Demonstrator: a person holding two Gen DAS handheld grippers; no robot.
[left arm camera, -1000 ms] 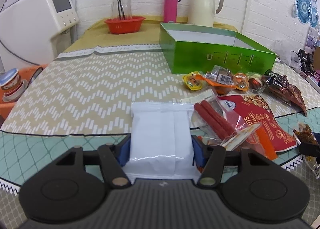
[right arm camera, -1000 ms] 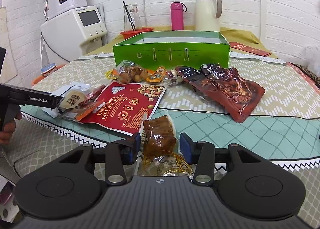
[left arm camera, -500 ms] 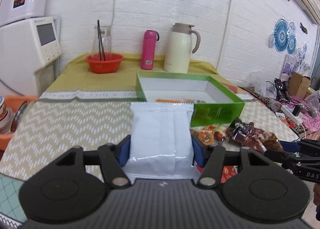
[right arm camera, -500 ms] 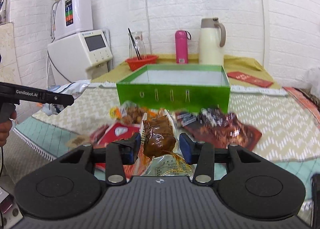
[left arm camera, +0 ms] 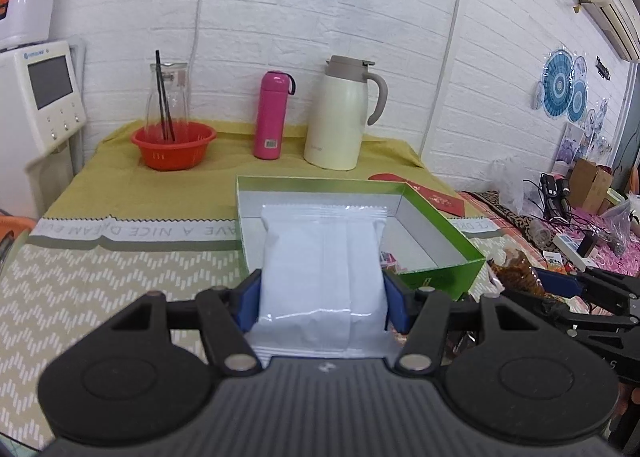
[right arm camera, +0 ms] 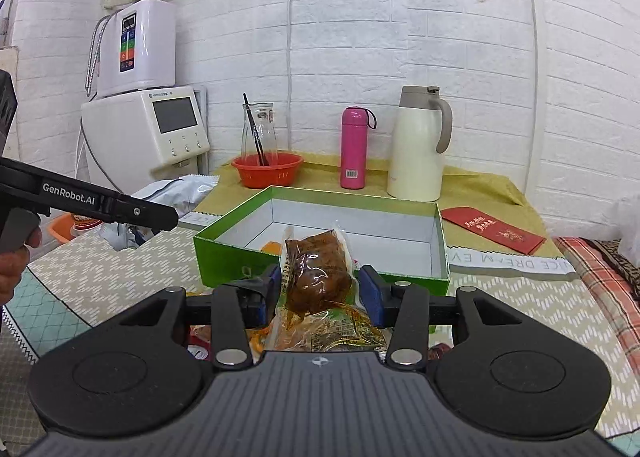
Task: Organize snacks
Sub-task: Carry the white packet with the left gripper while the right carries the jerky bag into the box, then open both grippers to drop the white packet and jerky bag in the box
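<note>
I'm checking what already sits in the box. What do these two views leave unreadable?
- Left wrist view: the white packet in the left gripper covers most of the green box floor.
- Right wrist view: the brown snack pouch in the right gripper hides the box's near middle; an orange item there is too cut off to identify.

Left gripper (left arm camera: 323, 303) fills lower centre of its view, jaws closed against both sides of a white packet (left arm camera: 322, 277). Right gripper (right arm camera: 319, 291) likewise low centre, jaws clamping a brown snack pouch (right arm camera: 318, 273). Person's left hand (right arm camera: 14, 257) at left edge of right view, gripping its handle.
</note>
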